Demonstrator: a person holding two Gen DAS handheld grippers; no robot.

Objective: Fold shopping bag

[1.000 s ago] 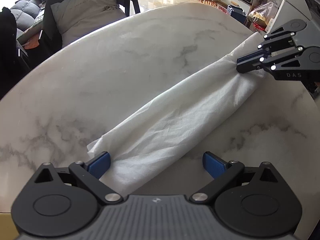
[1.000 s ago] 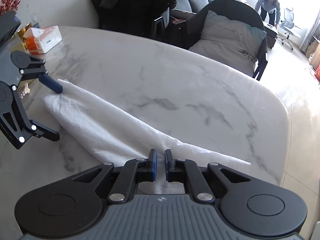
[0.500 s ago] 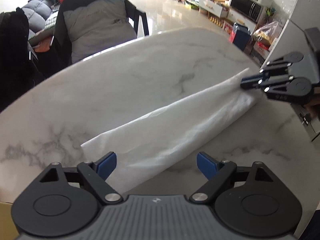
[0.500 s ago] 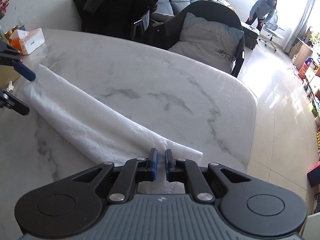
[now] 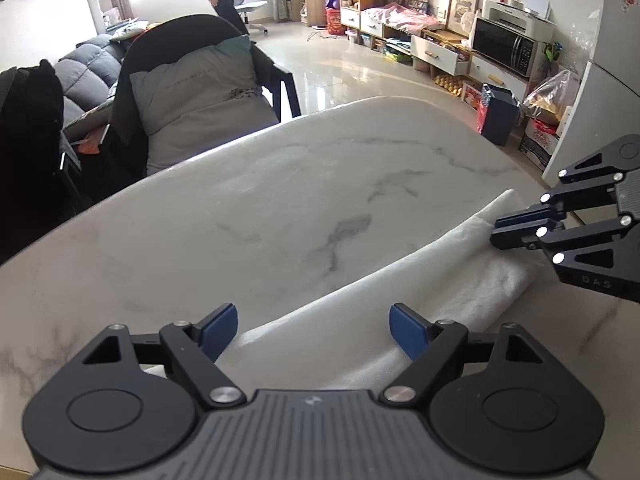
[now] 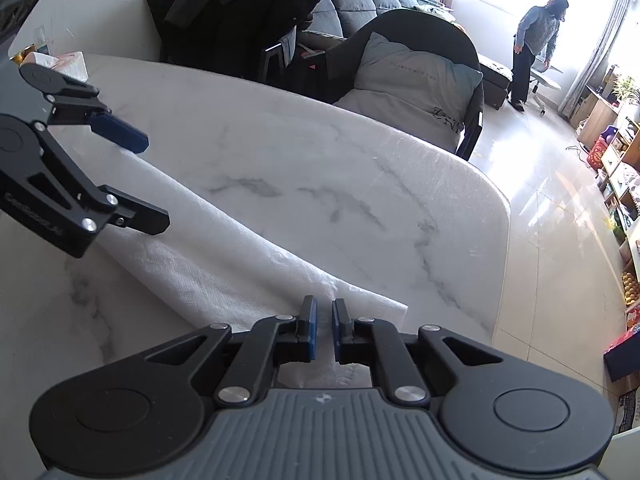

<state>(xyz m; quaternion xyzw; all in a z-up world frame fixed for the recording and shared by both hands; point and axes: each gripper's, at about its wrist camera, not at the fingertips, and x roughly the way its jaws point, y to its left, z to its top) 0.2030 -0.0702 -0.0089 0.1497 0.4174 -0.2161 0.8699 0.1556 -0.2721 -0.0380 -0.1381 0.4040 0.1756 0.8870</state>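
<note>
Since the earlier frames the left gripper (image 5: 312, 326) has moved along the bag (image 5: 400, 300) and its jaws have just been closing, though they still stand wide apart, with one end of the bag between them and the blue pads not pressing on it. The white bag lies as a long folded strip across the marble table (image 5: 280, 200), running from the near left to the far right in the left wrist view. At its far end the right gripper (image 6: 324, 320) is nearly closed, pinching the bag's edge between its pads. Beyond the table's far edge stands a chair (image 5: 192, 92) with a grey cushion. A person (image 6: 536, 52) stands by a bright window.
</note>
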